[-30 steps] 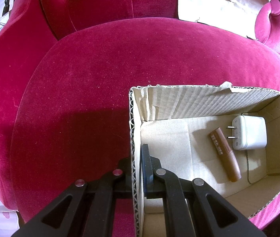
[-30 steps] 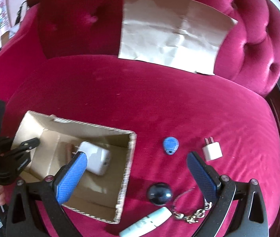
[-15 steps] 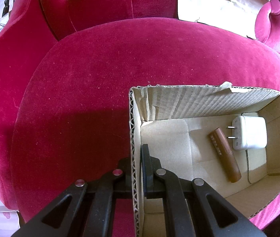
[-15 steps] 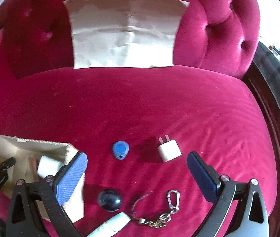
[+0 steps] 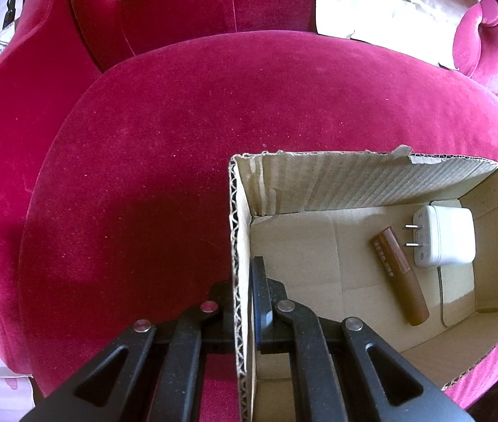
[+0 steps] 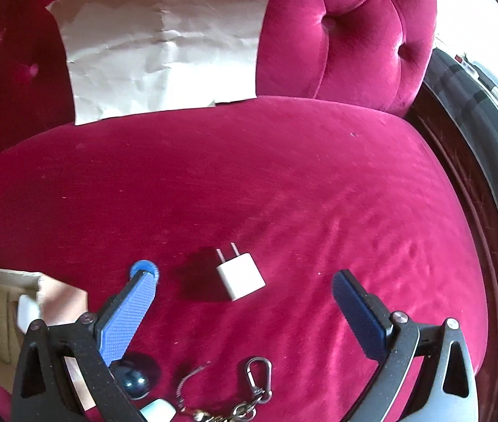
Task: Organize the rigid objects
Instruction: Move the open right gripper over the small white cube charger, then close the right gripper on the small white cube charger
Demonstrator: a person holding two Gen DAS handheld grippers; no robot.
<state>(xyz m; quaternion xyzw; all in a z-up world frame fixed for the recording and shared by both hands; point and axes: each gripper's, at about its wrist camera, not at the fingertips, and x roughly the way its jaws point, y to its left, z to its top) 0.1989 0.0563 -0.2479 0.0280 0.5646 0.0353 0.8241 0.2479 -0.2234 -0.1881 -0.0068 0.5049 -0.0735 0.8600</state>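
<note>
1. Jaws of the left gripper [image 5: 243, 302] are clamped on the near wall of the cardboard box [image 5: 382, 179], one finger outside it and one inside.
2. Jaws of the right gripper [image 6: 245, 292] stand wide apart with nothing between the pads; they hang over the seat with the small white plug [image 6: 240, 276] lying on the velvet between the two blue pads [image 6: 126, 320], touching neither.
3. On the box floor lie a brown tube [image 5: 400, 274] and a larger white charger [image 5: 442, 237], just beside each other, the charger's prongs pointing toward the tube.
4. Everything rests on a deep pink velvet sofa [image 6: 284, 183]; its seat cushion is broad, rounded and marked by brushed streaks in the pile.
5. A blue tag [image 6: 143, 269] sits on the seat at the tip of the left-hand pad, partly hidden by it.
6. Near the bottom edge of the right wrist view lie a dark ball [image 6: 136, 376], a metal clip with chain [image 6: 256, 379] and the end of a pale object [image 6: 159, 409] that is too cut off to identify.
7. A creased sheet of brown paper [image 6: 164, 45] leans against the tufted, buttoned backrest [image 6: 354, 35].
8. Bright daylight falls on the paper and the backrest; beyond the sofa's right arm a dark wooden edge [image 6: 460, 190] and grey flooring show.
</note>
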